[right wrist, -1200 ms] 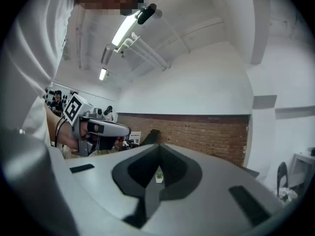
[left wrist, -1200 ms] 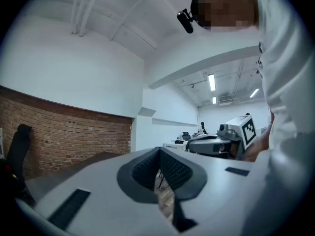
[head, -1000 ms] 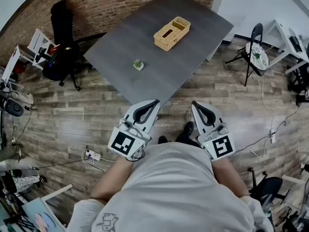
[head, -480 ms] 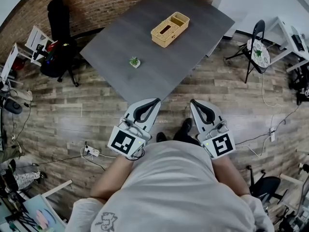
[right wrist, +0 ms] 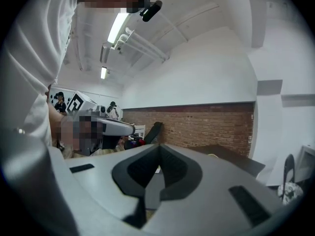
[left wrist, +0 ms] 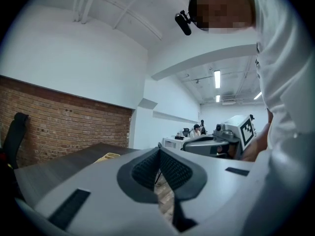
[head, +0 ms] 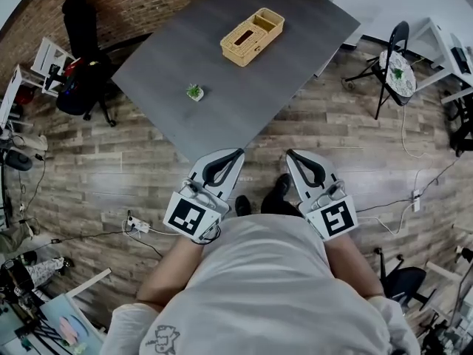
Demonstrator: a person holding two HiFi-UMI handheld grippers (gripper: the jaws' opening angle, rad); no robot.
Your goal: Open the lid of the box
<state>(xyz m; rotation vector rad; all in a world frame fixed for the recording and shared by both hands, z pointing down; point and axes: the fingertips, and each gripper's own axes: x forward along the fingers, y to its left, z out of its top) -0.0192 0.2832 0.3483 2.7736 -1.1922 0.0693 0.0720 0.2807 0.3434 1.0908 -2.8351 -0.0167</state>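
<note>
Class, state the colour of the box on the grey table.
The box is pale yellow, like wicker; the head view shows it best.

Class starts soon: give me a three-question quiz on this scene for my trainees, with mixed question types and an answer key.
1. True or false: the left claw grips the box.
2. What shares the table with the box? A mug; B small plant; C laptop.
3. Fill in: the right claw is ___, holding nothing.
Key: 1 false; 2 B; 3 shut.
</note>
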